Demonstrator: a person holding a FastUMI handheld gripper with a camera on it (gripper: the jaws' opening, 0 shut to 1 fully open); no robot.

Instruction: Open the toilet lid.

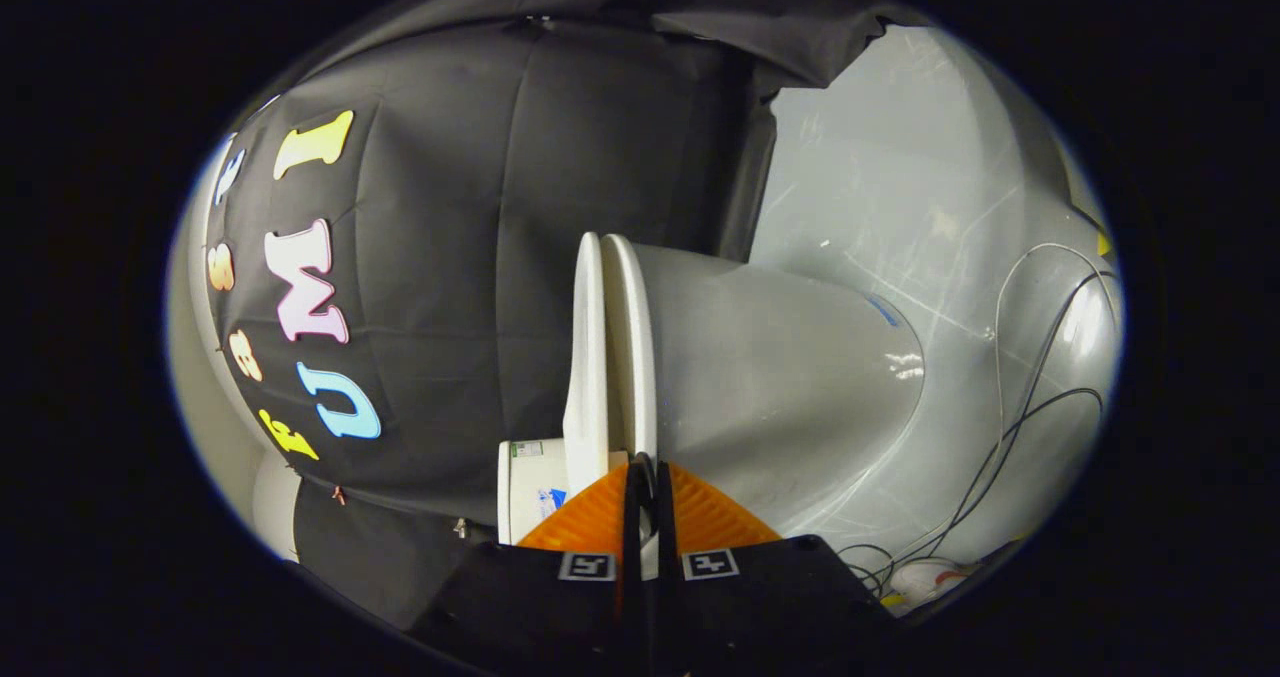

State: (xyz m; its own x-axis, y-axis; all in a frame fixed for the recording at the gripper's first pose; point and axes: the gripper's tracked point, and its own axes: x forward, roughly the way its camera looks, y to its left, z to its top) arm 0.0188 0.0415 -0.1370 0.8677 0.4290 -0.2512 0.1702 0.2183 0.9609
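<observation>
Gripper view — gripper [645, 477] seemingly nipping one toilet lid [588, 357]

The claw [648, 477] sits at six o'clock, its fingers nearly together on the toilet lid [590, 357]; bowl [780, 377] toward three, cables [1010, 437] beyond.

The one camera rides on the tongs [641, 477] and looks forward along their two fingers, which sit nearly closed at 6 o'clock. It is rolled sideways and very near the toilet [780, 377], with the floor [900, 187] toward 2 o'clock and the booth's wall [480, 257] toward 10 o'clock.
</observation>
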